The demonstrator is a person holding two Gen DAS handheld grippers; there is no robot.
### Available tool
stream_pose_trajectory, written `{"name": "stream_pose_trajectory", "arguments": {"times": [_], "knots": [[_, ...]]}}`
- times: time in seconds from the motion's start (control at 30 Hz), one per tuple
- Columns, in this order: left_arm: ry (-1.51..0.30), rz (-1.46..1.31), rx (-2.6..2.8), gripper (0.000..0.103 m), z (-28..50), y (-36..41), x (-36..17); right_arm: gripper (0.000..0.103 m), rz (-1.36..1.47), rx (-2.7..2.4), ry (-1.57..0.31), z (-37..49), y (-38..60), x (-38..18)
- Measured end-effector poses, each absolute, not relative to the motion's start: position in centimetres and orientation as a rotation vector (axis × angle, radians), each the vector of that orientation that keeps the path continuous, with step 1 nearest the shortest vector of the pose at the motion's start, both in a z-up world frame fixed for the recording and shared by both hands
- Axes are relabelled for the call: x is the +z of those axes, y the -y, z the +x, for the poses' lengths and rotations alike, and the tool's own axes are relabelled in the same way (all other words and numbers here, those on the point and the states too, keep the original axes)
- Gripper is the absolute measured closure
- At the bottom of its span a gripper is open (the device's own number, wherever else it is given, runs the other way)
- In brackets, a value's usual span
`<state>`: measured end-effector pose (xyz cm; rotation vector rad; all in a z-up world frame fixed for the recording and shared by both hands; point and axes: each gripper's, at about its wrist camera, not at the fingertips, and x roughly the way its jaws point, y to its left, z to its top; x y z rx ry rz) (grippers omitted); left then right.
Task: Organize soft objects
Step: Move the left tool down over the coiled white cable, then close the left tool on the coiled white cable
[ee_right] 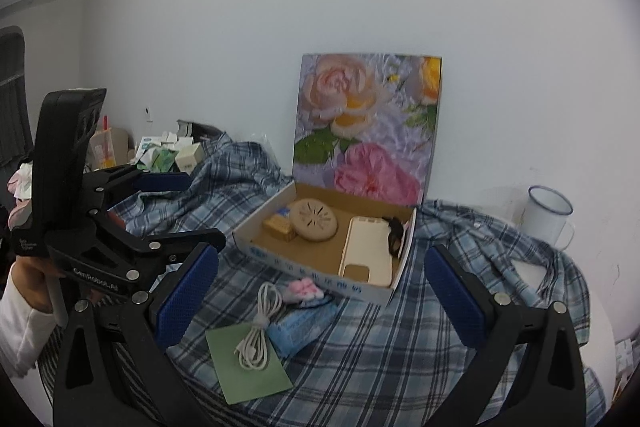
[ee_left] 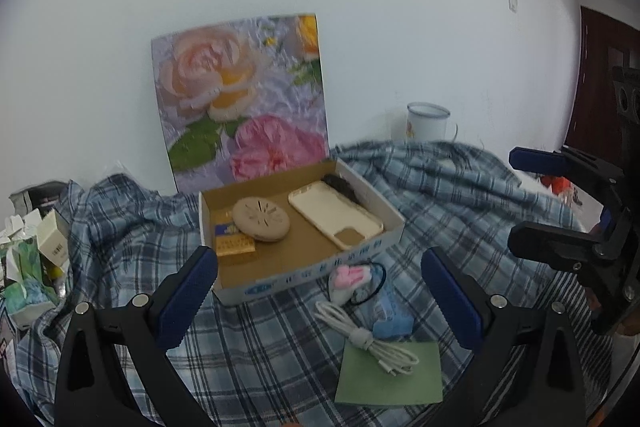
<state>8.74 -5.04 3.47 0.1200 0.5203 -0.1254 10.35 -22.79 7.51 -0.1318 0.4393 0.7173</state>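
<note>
the soft objects lay loose on the checked cloth (ee_left: pixel 280 339) just ahead of my left gripper (ee_left: pixel 320 299), between its two blue ribbed pads and a little toward the right one. the coiled white cable (ee_left: pixel 368 339), bound at its middle by a grey tie, ran its long axis from far-left to near-right, its plug ends resting on a flat green card (ee_left: pixel 390 375). beyond it sat a crumpled blue mask (ee_left: pixel 390 315), and past that a small fluffy pink-and-white piece (ee_left: pixel 348 277) with a thin black hair band (ee_left: pixel 376 285) looped beside it, right against the near wall of the cardboard box (ee_left: pixel 304 275).

the box was shallow and rectangular. inside i saw a round beige disc (ee_left: pixel 261 219) with slits, a glossy cream phone case (ee_left: pixel 335 221) angled from far-left to near-right, a gold and blue packet (ee_left: pixel 234 241), and something dark and fuzzy at the far right corner.

my left gripper stood wide apart, holding nothing. my right gripper (ee_right: pixel 320 299) was likewise spread and empty, the same pile ahead of it, nearer its left pad.
</note>
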Motion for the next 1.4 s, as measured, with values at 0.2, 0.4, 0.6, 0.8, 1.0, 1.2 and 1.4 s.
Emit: {"name": "stream_pose_trajectory", "arguments": {"times": [0.2,0.4,0.6,0.8,1.0,1.2,1.4], "knots": [[-0.608,0.116,-0.172,0.000,10.0,5.1,1.2,0.000,-0.082,0.751,-0.501,11.6,23.4,5.1],[-0.720,0.077,-0.254,0.000,11.6,4.7,-1.2,0.000,-0.045,0.757,-0.513,12.5,23.9,4.3],[-0.826,0.082,-0.269,0.030,13.0,5.1,-4.2,0.000,-0.026,0.755,-0.613,13.9,23.5,1.4],[-0.884,0.037,-0.304,0.057,13.8,5.0,-6.2,0.000,-0.088,0.737,-0.673,14.1,22.6,-0.4],[-0.906,0.049,-0.352,0.059,13.4,5.7,-6.8,0.000,-0.075,0.718,-0.717,14.7,22.8,-1.4],[-0.910,0.000,-0.375,0.080,13.5,5.0,-6.9,0.000,-0.091,0.712,-0.738,14.9,22.4,-2.0],[-0.865,-0.006,-0.403,0.081,12.8,5.0,-6.2,0.000,-0.115,0.718,-0.748,14.8,21.8,-2.5]]}}
